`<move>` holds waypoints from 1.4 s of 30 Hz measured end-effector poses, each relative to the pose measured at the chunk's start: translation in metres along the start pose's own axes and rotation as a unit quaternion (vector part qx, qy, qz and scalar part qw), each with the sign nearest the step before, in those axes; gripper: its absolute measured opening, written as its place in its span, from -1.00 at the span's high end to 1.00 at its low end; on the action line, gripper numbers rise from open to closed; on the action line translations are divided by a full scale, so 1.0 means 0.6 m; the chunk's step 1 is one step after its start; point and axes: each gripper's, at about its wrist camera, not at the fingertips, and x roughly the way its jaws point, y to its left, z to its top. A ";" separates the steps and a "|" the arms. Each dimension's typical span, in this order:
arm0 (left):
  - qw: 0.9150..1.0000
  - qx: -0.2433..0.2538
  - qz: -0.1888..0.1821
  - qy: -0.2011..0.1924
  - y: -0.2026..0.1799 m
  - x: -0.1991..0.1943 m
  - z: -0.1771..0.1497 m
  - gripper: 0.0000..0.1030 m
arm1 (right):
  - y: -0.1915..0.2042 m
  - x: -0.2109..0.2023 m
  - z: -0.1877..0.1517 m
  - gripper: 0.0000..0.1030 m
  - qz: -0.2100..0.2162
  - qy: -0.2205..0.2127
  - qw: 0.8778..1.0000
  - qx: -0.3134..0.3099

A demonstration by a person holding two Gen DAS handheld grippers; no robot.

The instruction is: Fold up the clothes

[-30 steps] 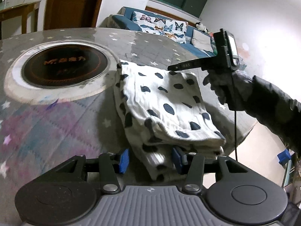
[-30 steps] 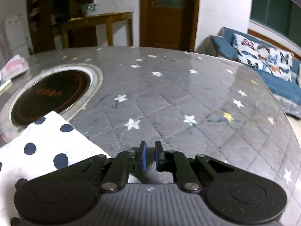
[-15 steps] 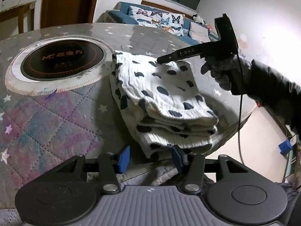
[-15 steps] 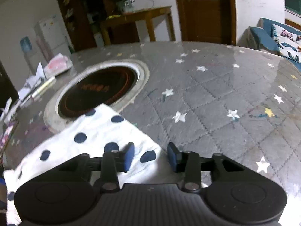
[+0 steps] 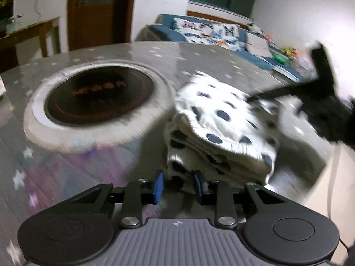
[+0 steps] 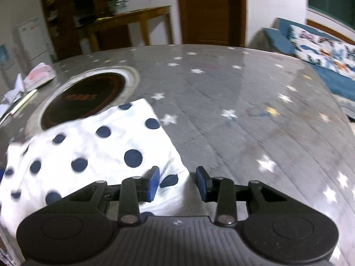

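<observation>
My left hand-held gripper (image 5: 177, 186), jaws apart and empty, faces the folded garment's (image 5: 221, 133) near end; its long axis runs away toward the right hand-held gripper (image 6: 177, 182), likewise open over the far corner.

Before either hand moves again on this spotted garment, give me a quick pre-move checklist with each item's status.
1. Left gripper jaws open, nothing clamped: ok.
2. Right gripper jaws open: ok.
3. Spotted garment folded into a layered stack: ok, several layers show at its near edge.
4. Garment fully on the table: cannot tell; in the left view its right end lies close to the table edge.
5. Garment clear of the round cooktop: cannot tell; its corner lies right at the rim.
6. Image sharp enough to aim: not ok, both views are motion-blurred.
</observation>
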 end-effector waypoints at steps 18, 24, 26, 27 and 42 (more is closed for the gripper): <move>0.997 -0.057 0.014 -0.058 0.050 0.003 0.114 0.45 | 0.014 -0.096 -0.054 0.28 -0.026 -0.051 0.998 0.021; 0.996 -0.014 -0.061 -0.068 -0.024 0.015 0.143 0.45 | 0.020 -0.046 0.000 0.26 -0.009 -0.063 0.998 0.009; 0.996 -0.008 -0.067 -0.061 -0.039 0.037 0.149 0.45 | 0.024 -0.028 0.013 0.26 -0.008 -0.061 0.998 0.004; 0.996 -0.010 -0.067 -0.055 -0.044 0.050 0.151 0.45 | 0.025 -0.016 0.022 0.26 -0.007 -0.058 0.998 0.003; 0.998 -0.041 -0.034 -0.021 -0.002 0.112 0.134 0.62 | 0.038 0.035 0.043 0.10 0.005 -0.045 0.999 -0.014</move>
